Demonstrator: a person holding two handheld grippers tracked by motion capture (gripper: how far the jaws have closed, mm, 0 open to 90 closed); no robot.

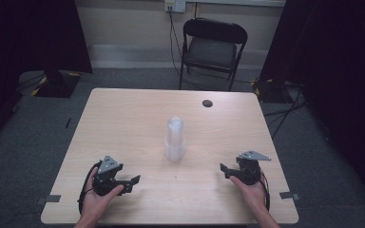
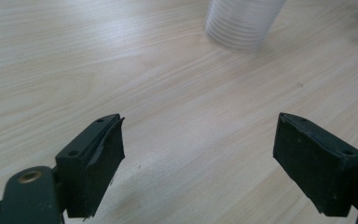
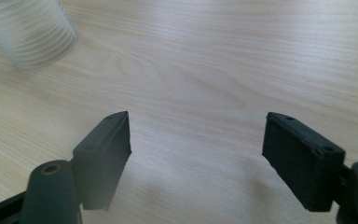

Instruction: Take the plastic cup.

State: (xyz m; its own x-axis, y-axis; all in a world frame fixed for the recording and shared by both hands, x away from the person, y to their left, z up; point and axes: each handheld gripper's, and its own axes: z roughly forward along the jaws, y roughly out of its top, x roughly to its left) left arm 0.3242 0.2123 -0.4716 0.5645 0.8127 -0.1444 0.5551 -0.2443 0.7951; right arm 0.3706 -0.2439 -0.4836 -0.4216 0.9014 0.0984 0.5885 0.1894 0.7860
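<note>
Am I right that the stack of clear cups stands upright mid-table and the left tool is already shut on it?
Not quite. The stack of clear cups does stand upright mid-table, but the left tool is open and apart from it, with bare table between its jaws. The left gripper view shows this.

High view looks down over the table point(image 1: 123, 118); both gripper views skim it closely, sharing the cup stack point(image 1: 175, 139).

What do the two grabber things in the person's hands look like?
The left gripper and the right gripper are both black, and each has a grey three-cornered plate on top. Each has two chunky black jaws with flat pads and small screw holes. A dark cable loops from the left one. The person's forearms look bare, with no sleeves to see.
</note>
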